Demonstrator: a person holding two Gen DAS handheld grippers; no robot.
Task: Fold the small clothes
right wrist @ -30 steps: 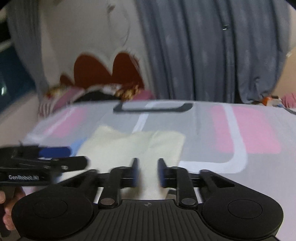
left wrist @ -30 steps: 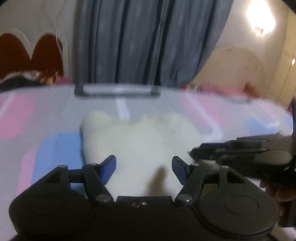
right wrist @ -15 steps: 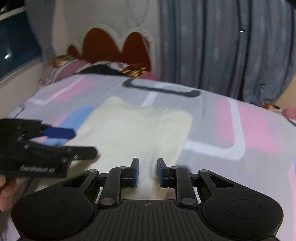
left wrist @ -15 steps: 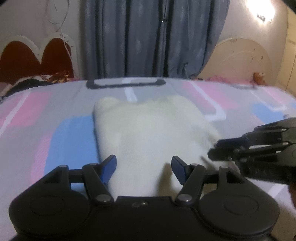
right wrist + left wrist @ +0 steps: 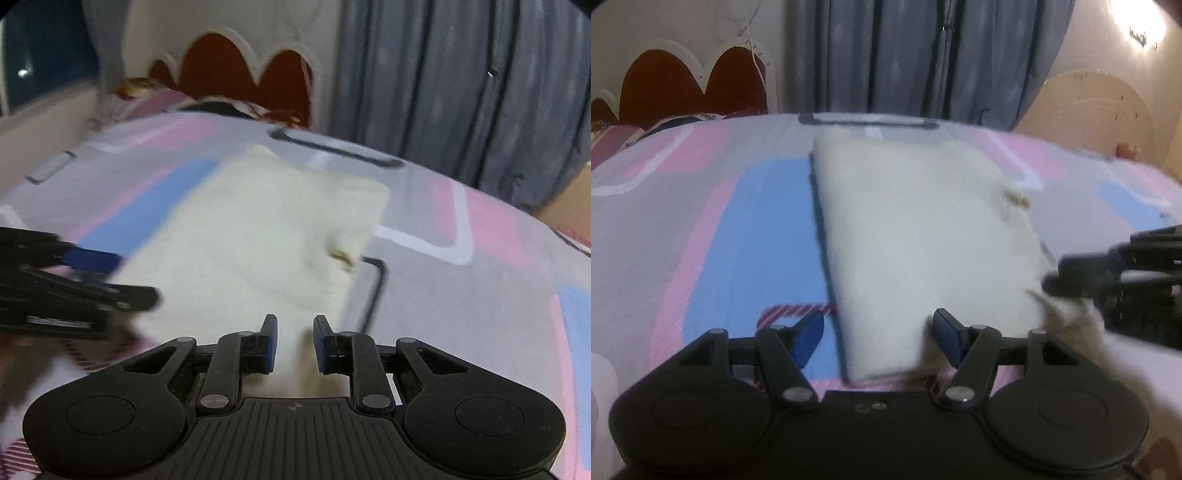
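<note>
On a patterned bedspread [image 5: 701, 229], a soft, limp cream garment [image 5: 916, 229] awaits pinching at its near hem; left gripper [image 5: 878, 334] opening, right gripper [image 5: 294, 345] narrowly parted, both empty.

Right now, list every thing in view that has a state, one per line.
cream garment: lying flat on the bedspread, folded into a long panel.
left gripper: jaws opening, straddling the garment's near edge, pads not pressing.
right gripper: jaws narrowly apart, nothing gripped, over the garment's near edge.
curtains: drawn shut.
wall lamp: on.
</note>
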